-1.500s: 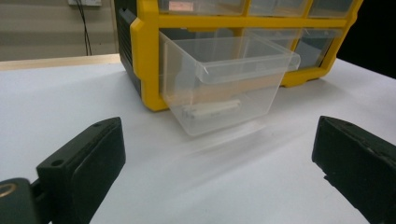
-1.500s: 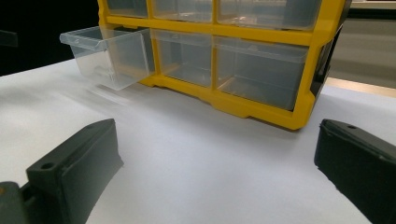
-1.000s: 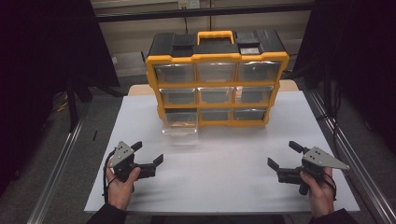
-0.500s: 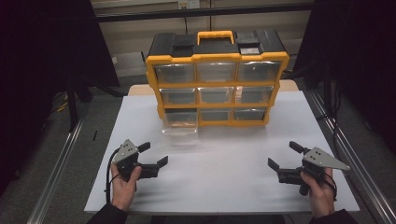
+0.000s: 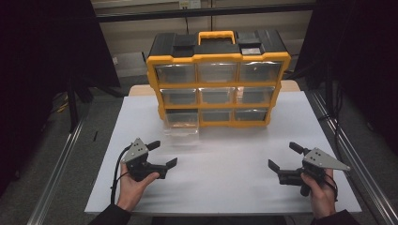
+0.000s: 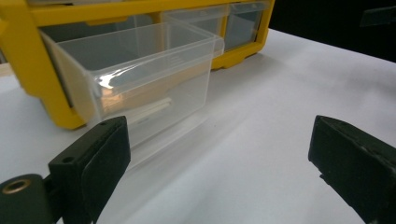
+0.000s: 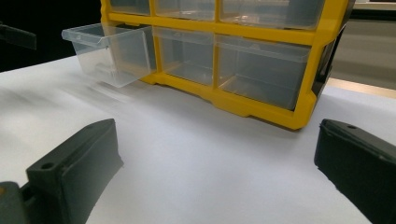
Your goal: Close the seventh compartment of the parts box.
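Note:
A yellow and black drawer organizer (image 5: pixel 218 82) stands upright at the back of the white table (image 5: pixel 225 164), with three rows of clear drawers. Its bottom-left drawer (image 5: pixel 180 123) is pulled out over the table; it looks clear and holds something pale that I cannot make out (image 6: pixel 140 79) (image 7: pixel 109 53). My left gripper (image 5: pixel 162 153) is open, held just above the table a short way in front of that drawer. My right gripper (image 5: pixel 283 156) is open too, low at the front right, facing the organizer's right corner (image 7: pixel 303 107).
A person's hands (image 5: pixel 133 185) hold both grippers from the table's near edge. Metal rails (image 5: pixel 56 173) run along both sides of the table. Dark curtains stand left and right. White tabletop spreads between the grippers and the organizer.
My left gripper has moved right and a little forward, toward the open drawer. The right gripper has stayed put.

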Action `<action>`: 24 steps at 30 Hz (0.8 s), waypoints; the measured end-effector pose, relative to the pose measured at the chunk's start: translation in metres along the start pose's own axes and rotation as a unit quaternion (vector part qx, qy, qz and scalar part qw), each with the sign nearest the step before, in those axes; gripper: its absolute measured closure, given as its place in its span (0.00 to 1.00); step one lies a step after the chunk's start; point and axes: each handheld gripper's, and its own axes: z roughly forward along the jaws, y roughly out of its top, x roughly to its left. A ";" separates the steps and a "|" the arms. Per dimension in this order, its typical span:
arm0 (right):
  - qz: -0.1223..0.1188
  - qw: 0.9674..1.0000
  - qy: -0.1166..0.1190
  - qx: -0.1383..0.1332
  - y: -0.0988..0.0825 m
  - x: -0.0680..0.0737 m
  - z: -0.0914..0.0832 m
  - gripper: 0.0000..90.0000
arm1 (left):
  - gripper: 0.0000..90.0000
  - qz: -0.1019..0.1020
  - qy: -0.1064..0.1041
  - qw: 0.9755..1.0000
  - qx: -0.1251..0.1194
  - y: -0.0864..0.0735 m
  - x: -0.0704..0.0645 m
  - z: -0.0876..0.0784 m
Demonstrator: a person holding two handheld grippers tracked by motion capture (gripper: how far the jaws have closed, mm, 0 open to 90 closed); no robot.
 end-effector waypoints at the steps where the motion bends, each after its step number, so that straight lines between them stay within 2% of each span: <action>1: 0.001 1.000 0.001 0.000 0.000 0.000 0.000 0.00 | 0.06 0.002 0.010 1.000 0.000 0.001 -0.002 0.001; 5: -0.004 1.000 0.000 -0.001 0.000 0.001 0.000 0.00 | 0.07 0.013 0.008 1.000 -0.003 0.006 -0.004 0.007; 7: -0.002 1.000 0.001 0.001 0.000 0.001 0.000 0.00 | 0.07 0.012 0.004 1.000 -0.009 0.009 -0.005 0.010; 12: -0.003 1.000 0.000 -0.001 0.000 0.000 0.001 0.00 | 0.08 0.019 -0.006 1.000 0.001 0.011 -0.008 0.015; 16: -0.002 1.000 0.002 0.001 0.000 0.001 0.001 0.00 | 0.12 0.019 -0.015 1.000 0.001 0.013 -0.011 0.018; 17: -0.002 1.000 0.002 0.001 0.000 0.001 0.001 0.00 | 0.15 0.025 -0.015 1.000 0.003 0.014 -0.011 0.018; 19: -0.001 1.000 0.001 0.002 0.000 0.001 0.001 0.00 | 0.17 0.029 -0.028 0.999 0.006 0.015 -0.010 0.021; 20: -0.001 1.000 0.001 0.002 0.000 0.001 0.001 0.00 | 0.17 0.021 -0.042 0.999 0.004 0.014 -0.010 0.023; 21: -0.001 1.000 0.001 0.002 0.000 0.001 0.001 0.00 | 0.17 0.017 -0.040 0.999 0.001 0.015 -0.012 0.025; 22: -0.002 1.000 0.001 0.002 0.000 0.000 0.001 0.00 | 0.18 0.023 -0.027 0.999 0.010 0.016 -0.012 0.026; 24: -0.001 1.000 -0.001 0.000 0.000 0.000 0.001 0.00 | 0.21 0.023 -0.034 0.999 0.009 0.017 -0.012 0.029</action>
